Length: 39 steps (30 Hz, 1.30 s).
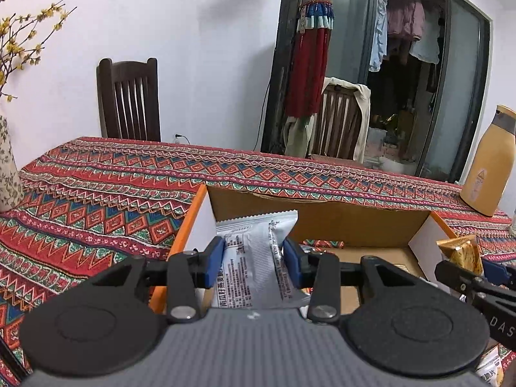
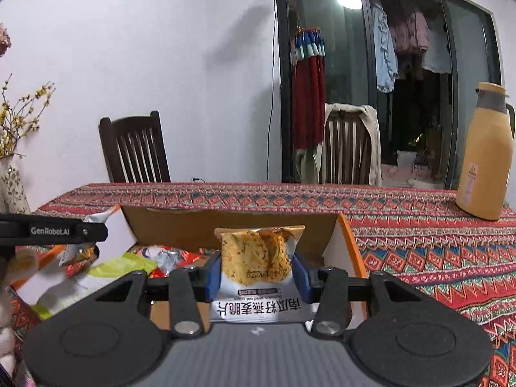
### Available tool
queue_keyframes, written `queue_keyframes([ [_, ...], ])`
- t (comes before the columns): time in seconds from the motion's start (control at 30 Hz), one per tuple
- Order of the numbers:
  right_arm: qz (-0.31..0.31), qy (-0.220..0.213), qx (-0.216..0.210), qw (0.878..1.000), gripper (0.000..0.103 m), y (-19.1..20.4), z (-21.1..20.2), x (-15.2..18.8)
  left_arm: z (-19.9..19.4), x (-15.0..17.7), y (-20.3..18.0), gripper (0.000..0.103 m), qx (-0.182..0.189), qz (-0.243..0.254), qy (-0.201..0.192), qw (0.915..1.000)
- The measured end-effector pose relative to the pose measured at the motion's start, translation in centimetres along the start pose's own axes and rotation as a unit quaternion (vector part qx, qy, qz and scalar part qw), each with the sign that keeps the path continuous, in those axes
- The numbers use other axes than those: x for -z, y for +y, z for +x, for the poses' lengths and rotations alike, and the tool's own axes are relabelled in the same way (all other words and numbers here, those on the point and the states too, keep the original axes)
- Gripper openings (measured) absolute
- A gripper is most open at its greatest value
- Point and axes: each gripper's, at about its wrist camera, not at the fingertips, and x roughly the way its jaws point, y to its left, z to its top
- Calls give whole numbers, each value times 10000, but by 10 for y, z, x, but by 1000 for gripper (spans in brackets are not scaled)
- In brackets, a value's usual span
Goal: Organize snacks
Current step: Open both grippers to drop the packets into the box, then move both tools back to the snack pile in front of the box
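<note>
The left gripper [image 1: 253, 256] has its jaws closed on a grey snack packet [image 1: 254, 258], pinched across its middle with the printed back face toward the camera and the crimped top edge standing upright. The right gripper [image 2: 256, 274] has its jaws closed on a second packet, the oat crisp packet [image 2: 256, 258], gripped across its width with its picture side facing the camera and its label upside down. Gripping each packet across the body, clear of the sealed ends, probably keeps the thin film from slipping or folding.

Both packets are held above the open cardboard box [image 1: 322, 216], the left one near the box's left wall and the right one toward its right wall. This spacing keeps the two grippers apart, and it suggests the packets are to be lowered into the box side by side.

Inside the box, the right wrist view shows loose wrappers [image 2: 161, 256] in green, red and silver lying on the left part of the floor; these could obstruct a flat placement there. The floor under the right gripper appears bare.

The box rests on the counter [image 1: 96, 187], covered by a patterned cloth. A yellow thermos jug [image 2: 487, 158] stands well apart at the far right, and a vase [image 1: 8, 167] with yellow branches stands at the far left. Two chairs [image 1: 129, 100] stand behind the counter. None of these obstructs the box.
</note>
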Motion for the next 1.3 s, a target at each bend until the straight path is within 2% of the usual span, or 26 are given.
queue_keyframes([
  [0.07, 33, 20, 9, 10000, 47, -1, 0, 1, -3, 1, 2, 46, -17, -51, -35, 10000],
  [0.1, 38, 6, 7, 10000, 47, -1, -1, 2, -5, 2, 2, 55, -67, -79, -61, 9999],
  [0.13, 45, -10, 1, 10000, 57, 0, -2, 3, -8, 2, 3, 63, -86, -109, -106, 9998],
  [0.17, 60, -22, 0, 10000, 65, 0, -4, 4, -10, 2, 5, 81, -119, -147, -184, 9997],
  [0.2, 89, -52, 29, 9999, 85, 0, -5, 5, -14, 1, 5, 97, -200, -181, -276, 9993],
  [0.23, 111, -83, 71, 9999, 98, -1, -6, 6, -16, 0, 7, 102, -278, -211, -341, 9988],
  [0.4, 223, -196, 176, 9994, 103, -5, -10, 6, -15, 0, 13, 103, -309, -410, -272, 9983],
  [0.8, 186, -345, 210, 9990, 103, -3, -18, 7, -22, 3, 3, 103, -270, -287, -303, 9988],
  [0.97, 114, -410, 229, 9988, 103, -1, -24, -3, -45, -4, -4, 103, -291, -309, -366, 9984],
  [1.17, -95, -753, 220, 9969, 103, 7, -63, -11, -80, -3, -2, 103, -221, -365, -452, 9981],
  [1.3, -148, -773, 248, 9966, 103, 11, -85, -3, -100, 6, 5, 103, -182, -256, -457, 9985],
])
